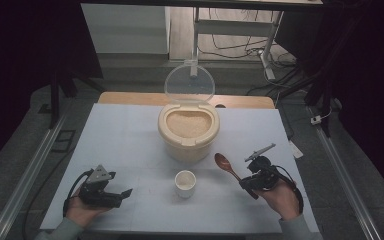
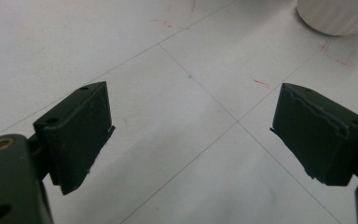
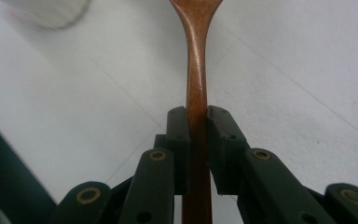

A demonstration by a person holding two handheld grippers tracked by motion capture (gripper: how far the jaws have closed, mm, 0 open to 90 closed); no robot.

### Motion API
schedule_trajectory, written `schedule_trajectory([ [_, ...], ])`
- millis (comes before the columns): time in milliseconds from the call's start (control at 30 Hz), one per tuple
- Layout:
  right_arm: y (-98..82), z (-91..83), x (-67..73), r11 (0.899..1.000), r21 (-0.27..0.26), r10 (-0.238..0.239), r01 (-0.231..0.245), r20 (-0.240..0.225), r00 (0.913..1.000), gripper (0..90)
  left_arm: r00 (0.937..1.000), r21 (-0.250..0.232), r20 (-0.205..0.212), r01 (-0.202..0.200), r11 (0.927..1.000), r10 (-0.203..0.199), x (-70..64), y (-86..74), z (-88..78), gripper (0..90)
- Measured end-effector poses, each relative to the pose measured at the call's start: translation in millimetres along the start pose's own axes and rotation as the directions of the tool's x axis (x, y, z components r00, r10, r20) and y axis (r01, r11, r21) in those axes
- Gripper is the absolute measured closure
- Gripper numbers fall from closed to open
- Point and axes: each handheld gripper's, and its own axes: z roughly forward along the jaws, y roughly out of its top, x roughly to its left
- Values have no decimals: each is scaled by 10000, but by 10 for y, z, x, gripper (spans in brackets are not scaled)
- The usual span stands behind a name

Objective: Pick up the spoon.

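Right gripper view looks straight down the right gripper, whose two black jaws are clamped on the handle of a reddish-brown wooden spoon. The handle runs out between the pads and widens toward the bowl at the top edge of that view. The hold sits low on a smooth, narrow, rounded stick, so my guess is the spoon could twist or swing between the pads once its bowl is loaded or pressed into something; a sideways push would be the likely cause.

From the high view, the spoon's bowl points up and left from the right gripper, hanging above the white table, near the small white ribbed cup and just short of the cream round plastic container of pale grain, whose clear hinged lid stands open. Reaching over the cup toward the container risks clipping the cup's rim and tipping it, since it looks light.

The left gripper rests well apart at the table's left, jaws wide open and empty, with the cup's base ahead of it.
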Motion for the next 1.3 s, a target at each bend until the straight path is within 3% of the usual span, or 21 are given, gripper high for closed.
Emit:
schedule_trajectory([
  [400, 13, -262, 111, 9890, -1136, -1046, 946, -856, 9908, 789, 10000, 0, -8, 17, 10000, -17, 7, -2, -1, 116],
  [533, 33, -272, 144, 9834, -1401, -1310, 1152, -1090, 9854, 789, 10000, 21, 1, 27, 10000, -27, 9, -3, 3, 116],
  [1000, 101, -225, 162, 9768, -1842, -1432, 1094, -1817, 9729, 789, 10000, 64, -10, 15, 10000, -15, 8, -1, 7, 116],
  [1300, 267, -193, 295, 9665, -2069, -1967, 1516, -2183, 9559, 789, 10000, 60, 2, 81, 9999, -81, 27, -3, 6, 116],
])
